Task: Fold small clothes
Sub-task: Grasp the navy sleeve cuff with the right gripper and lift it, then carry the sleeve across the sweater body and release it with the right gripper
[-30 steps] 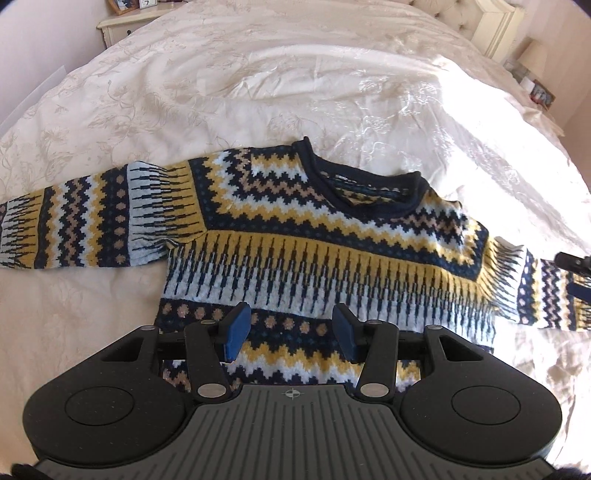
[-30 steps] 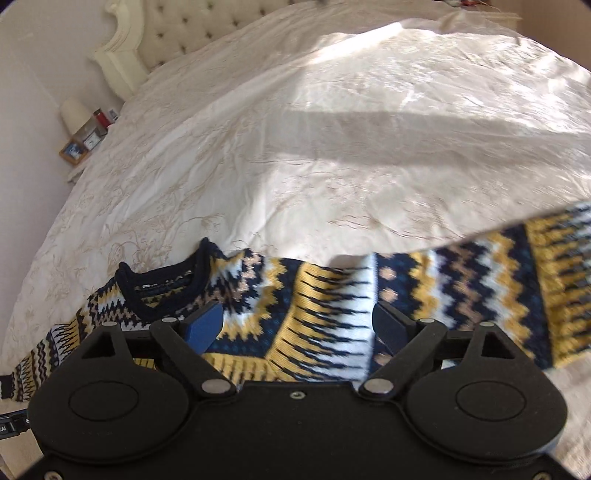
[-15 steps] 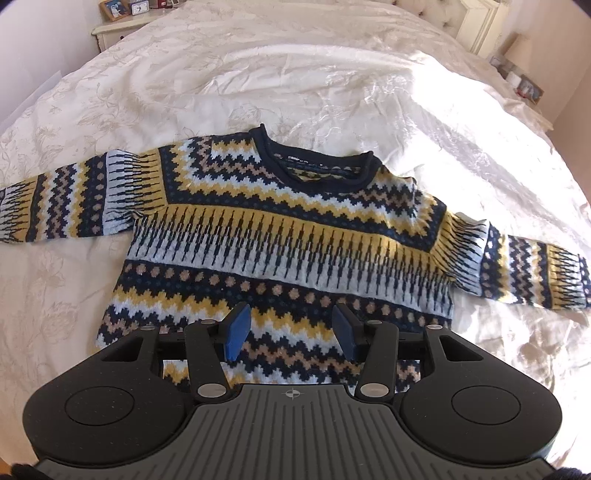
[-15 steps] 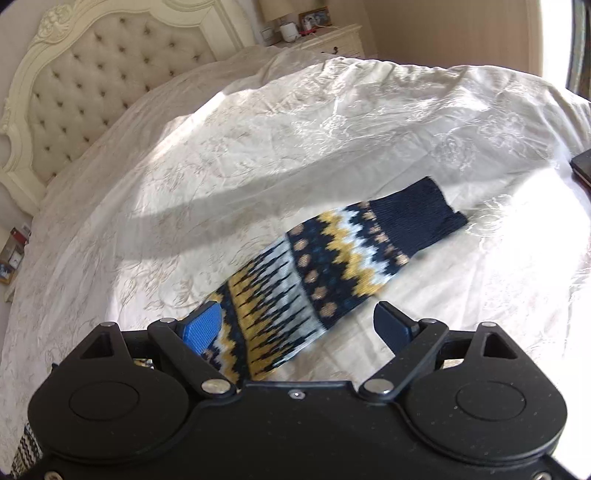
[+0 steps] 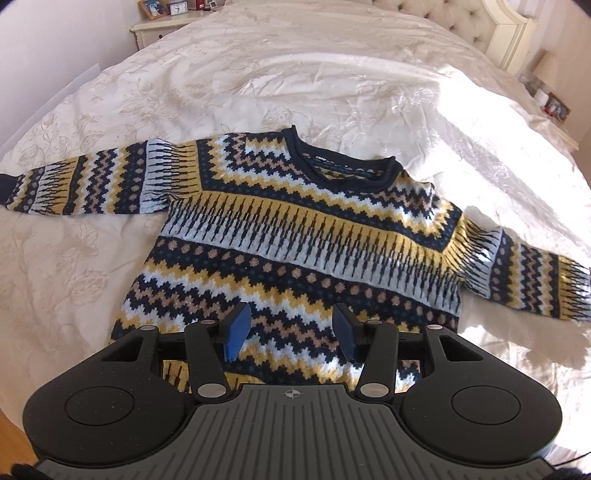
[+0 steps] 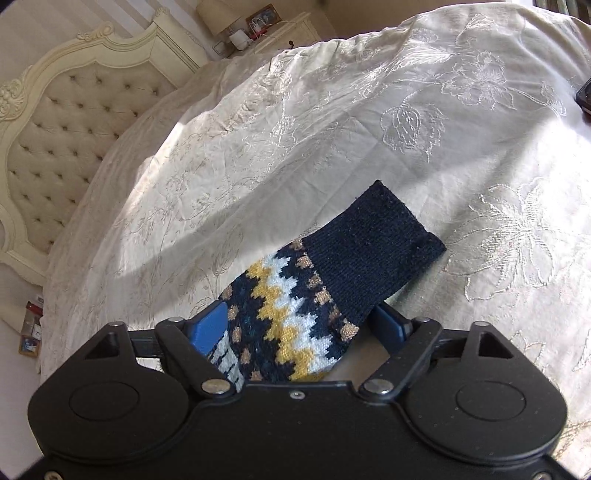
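A small knitted sweater (image 5: 295, 236) in navy, yellow, white and tan zigzags lies flat on the bed, front up, collar away from me, both sleeves spread out. My left gripper (image 5: 291, 332) hovers open over the sweater's lower hem with nothing between its blue pads (image 5: 238, 328). In the right wrist view the sweater's right sleeve (image 6: 295, 314) with its navy cuff (image 6: 369, 251) lies on the bedspread and runs between the wide-apart fingers of my right gripper (image 6: 299, 326), which is open. Whether the pads touch the sleeve I cannot tell.
The cream embroidered bedspread (image 5: 332, 74) covers the whole bed. A tufted headboard (image 6: 62, 122) stands at the back. A nightstand (image 5: 159, 26) with frames and another nightstand (image 6: 280, 29) with a lamp flank the bed. A dark flat object (image 6: 585, 96) lies at the right edge.
The left gripper has drawn back towards the hem, so the whole sweater shows. The right gripper has swung out along the right sleeve and closed in on its cuff end.
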Demonstrator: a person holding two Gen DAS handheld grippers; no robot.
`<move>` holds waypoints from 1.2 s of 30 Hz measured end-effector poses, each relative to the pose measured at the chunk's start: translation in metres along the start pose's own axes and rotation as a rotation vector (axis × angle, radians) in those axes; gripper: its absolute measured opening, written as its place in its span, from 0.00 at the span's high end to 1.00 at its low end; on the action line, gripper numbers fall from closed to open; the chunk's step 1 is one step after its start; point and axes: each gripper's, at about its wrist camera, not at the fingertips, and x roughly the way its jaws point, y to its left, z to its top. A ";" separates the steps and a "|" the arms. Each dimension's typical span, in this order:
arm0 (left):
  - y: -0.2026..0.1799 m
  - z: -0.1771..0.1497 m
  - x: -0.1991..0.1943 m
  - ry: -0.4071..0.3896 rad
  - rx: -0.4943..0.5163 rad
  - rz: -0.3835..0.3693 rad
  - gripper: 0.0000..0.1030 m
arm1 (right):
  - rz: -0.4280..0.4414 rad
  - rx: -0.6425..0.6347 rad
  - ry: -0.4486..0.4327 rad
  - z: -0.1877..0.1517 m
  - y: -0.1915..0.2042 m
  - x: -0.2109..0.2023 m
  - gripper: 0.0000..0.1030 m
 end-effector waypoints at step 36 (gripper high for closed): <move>0.201 0.072 0.063 0.033 0.073 -0.081 0.54 | 0.426 -0.736 0.331 -0.341 0.434 0.043 0.84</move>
